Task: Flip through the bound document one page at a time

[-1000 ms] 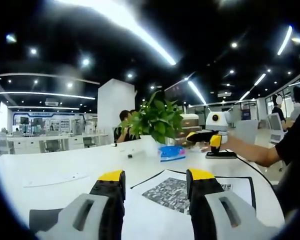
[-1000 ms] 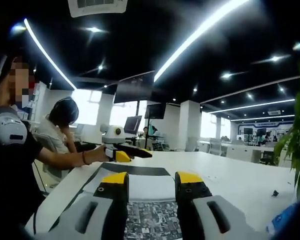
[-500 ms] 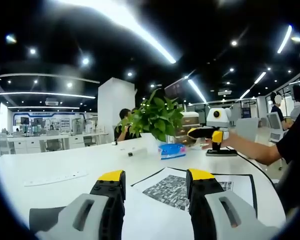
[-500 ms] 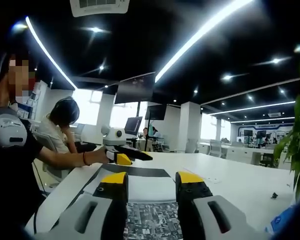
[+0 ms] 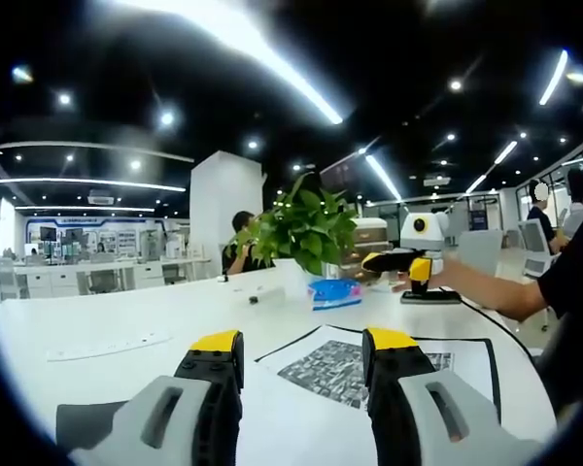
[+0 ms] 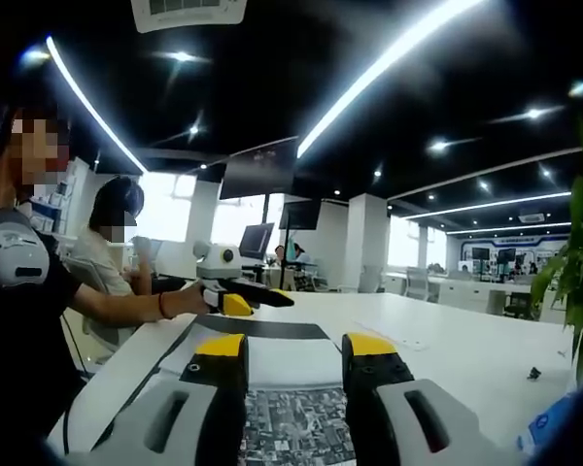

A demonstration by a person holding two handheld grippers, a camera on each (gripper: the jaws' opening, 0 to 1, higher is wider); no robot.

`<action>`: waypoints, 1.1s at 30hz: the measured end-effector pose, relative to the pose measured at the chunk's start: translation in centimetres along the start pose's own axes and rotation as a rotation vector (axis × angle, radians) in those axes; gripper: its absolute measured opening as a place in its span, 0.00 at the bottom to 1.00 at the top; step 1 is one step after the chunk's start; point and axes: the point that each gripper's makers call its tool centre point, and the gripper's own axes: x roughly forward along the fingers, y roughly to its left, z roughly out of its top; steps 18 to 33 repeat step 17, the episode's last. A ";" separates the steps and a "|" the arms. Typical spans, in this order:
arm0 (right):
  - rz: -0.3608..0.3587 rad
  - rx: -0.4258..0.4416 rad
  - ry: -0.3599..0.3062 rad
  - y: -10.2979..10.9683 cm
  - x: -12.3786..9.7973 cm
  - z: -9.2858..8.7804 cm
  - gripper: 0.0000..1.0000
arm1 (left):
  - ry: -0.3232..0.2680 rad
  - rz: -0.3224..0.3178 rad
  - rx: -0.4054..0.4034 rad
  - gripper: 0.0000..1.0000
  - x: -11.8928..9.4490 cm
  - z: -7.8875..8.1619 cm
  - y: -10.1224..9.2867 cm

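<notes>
left gripper (image 5: 301, 354) gaping, empty | right gripper (image 6: 295, 359) likewise | bound document (image 6: 282, 364) flat mid-table (image 5: 126, 316) | unchanged since a second ago: no page lifted yet

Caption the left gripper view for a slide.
Open left gripper poised over the bound document on a white table, right gripper held beside a potted plant.

Barely anything moved; the seated person (image 6: 117, 243) behind the right-side desk lifted their head and hand.
</notes>
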 end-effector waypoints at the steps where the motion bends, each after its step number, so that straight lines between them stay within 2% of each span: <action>1: 0.002 -0.002 0.003 0.1 0.0 -0.1 0.40 | 0.000 0.001 0.001 0.50 0.0 0.0 0.0; 11: 0.002 -0.007 0.004 0.2 0.1 -0.1 0.41 | -0.002 -0.004 0.002 0.50 -0.1 0.0 -0.2; 16: 0.004 -0.006 0.006 -1.0 -0.2 0.0 0.41 | 0.000 0.000 0.002 0.50 -0.2 -0.1 0.0; 33: 0.004 -0.006 0.007 -1.1 -0.2 0.0 0.41 | -0.001 0.000 0.001 0.50 -0.2 -0.1 0.0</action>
